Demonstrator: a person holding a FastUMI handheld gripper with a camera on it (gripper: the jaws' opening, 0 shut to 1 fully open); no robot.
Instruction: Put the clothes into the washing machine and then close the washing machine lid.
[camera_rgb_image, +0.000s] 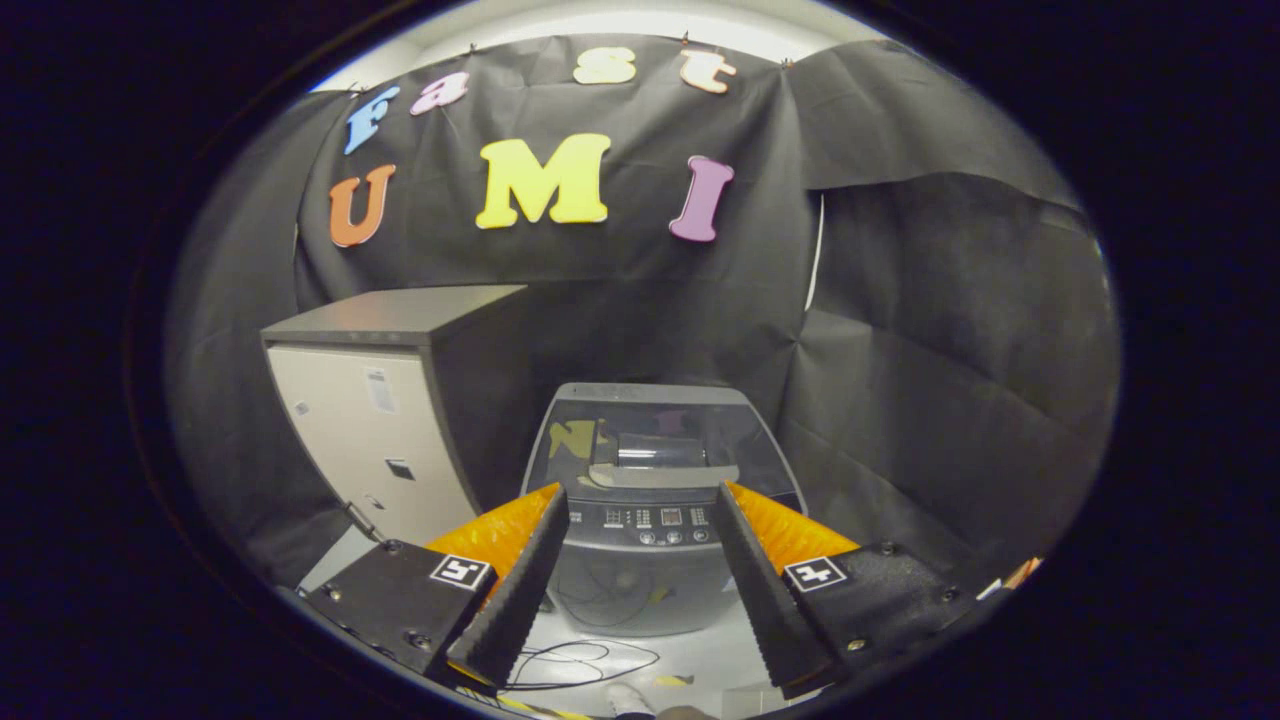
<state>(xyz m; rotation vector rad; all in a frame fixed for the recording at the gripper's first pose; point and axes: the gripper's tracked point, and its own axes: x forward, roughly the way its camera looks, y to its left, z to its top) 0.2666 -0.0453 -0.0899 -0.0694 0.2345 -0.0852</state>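
Note:
A small grey top-loading washing machine (645, 520) stands on the floor straight ahead, beyond my fingers. Its glass lid (655, 440) lies flat and shut, with a handle at its front edge, and a control panel (655, 522) runs along the front. My gripper (640, 500) is open, held in the air in front of the machine, with nothing between its fingers. I see no clothes.
A tall grey and beige cabinet (385, 420) stands just left of the washing machine. Black cloth walls close in behind and on the right. Thin cables (585, 660) lie on the pale floor in front of the machine.

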